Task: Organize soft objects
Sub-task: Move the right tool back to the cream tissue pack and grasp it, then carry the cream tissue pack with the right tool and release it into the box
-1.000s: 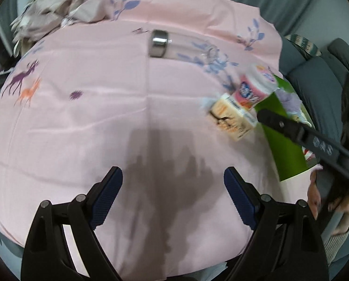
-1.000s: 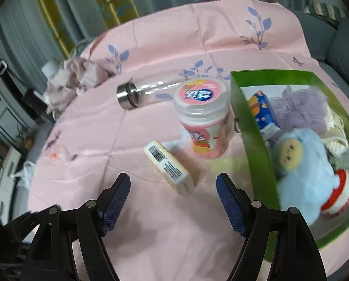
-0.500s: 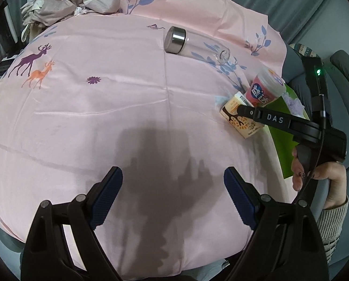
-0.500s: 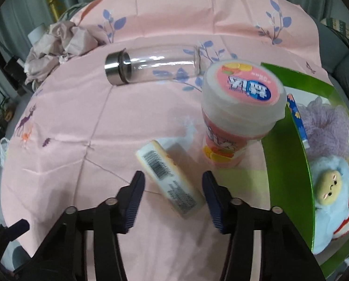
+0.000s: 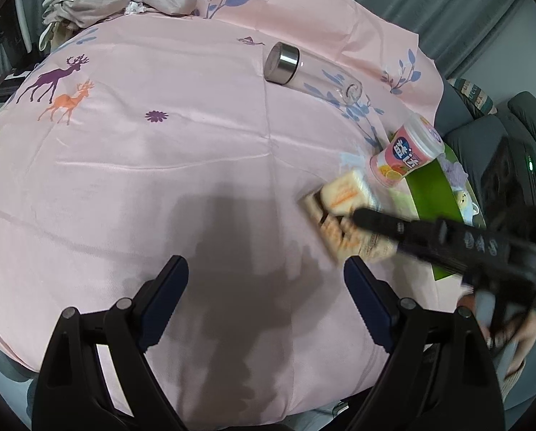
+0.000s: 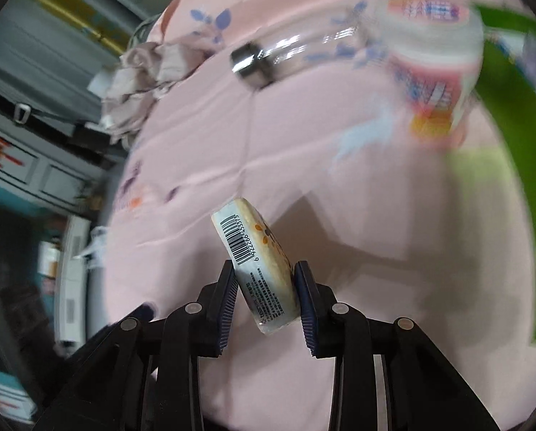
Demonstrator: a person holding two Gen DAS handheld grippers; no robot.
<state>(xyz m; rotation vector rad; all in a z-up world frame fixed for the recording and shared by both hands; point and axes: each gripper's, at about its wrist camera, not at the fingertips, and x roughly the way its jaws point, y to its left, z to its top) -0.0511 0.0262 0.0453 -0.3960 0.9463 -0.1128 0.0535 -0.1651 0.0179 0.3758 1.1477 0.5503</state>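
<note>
Our right gripper (image 6: 266,287) angles down, just closing on the tissue pack (image 6: 257,262); our left gripper (image 5: 266,296) hovers wide open over the pink cloth (image 5: 160,179), holding nothing.

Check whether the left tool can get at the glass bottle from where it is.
Probably yes. The left tool is open and empty, and only bare pink cloth lies between it and the bottle, which lies on its side. The right tool, gripping the tissue pack, stays off to the side.
</note>
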